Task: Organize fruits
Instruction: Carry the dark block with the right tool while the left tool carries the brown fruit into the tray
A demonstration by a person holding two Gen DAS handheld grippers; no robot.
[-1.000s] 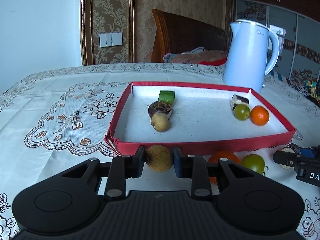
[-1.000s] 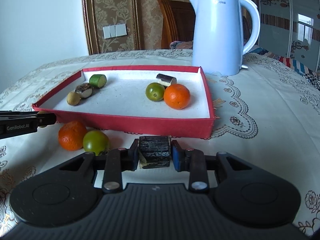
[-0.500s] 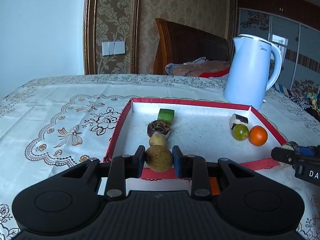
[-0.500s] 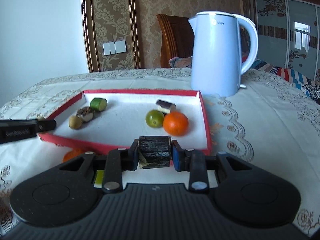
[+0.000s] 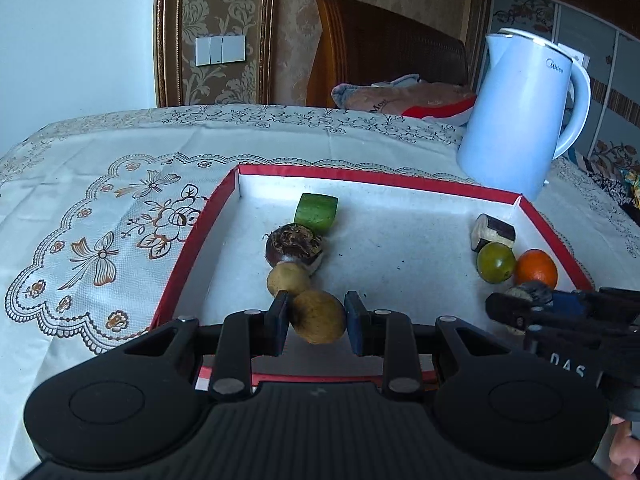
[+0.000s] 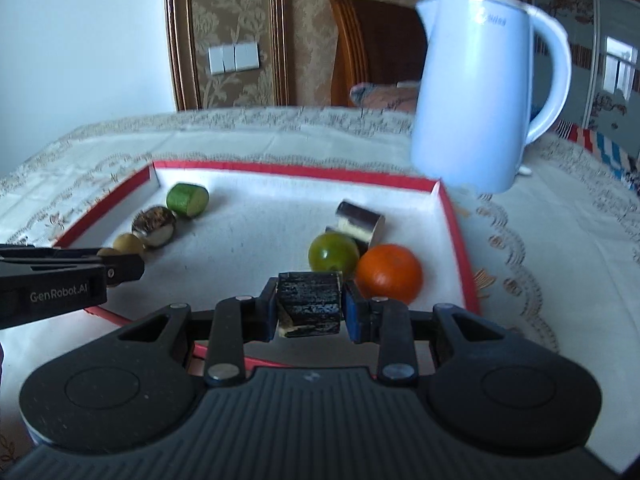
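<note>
- My left gripper (image 5: 317, 317) is clamped on a small tan round fruit (image 5: 318, 316), looks like a longan; it hangs over the near edge of the red tray (image 5: 188, 248), above the tray floor, not set down.
- My right gripper (image 6: 309, 309) is clamped on a dark blocky chunk (image 6: 309, 309) with a pale cut face; I cannot name the fruit. It sits just in front of the green round fruit (image 6: 333, 253) and the orange (image 6: 389, 274), near the tray's right side.
- Left column in the tray: green cut piece (image 5: 316, 213) farthest, brown husked fruit (image 5: 294, 245) next, second longan (image 5: 288, 278) nearest, touching or nearly touching the one I hold.
- Right cluster also has a dark cylinder piece (image 6: 358, 224) behind the green fruit.
- Handling, judged: the longan is light, its shell thin and smooth, so it may roll on release; I grip across the middle and would free it low. The chunk is stiff with flat faces, so the pads seat well and it should stay put.
- Pose: both grippers are held roughly level, pointing into the tray, left alongside right; each one's fingers show at the edge of the other's view. The right view is blurred.
- White electric kettle (image 5: 520, 120) stands beyond the tray's far right corner, well apart from both grippers.
</note>
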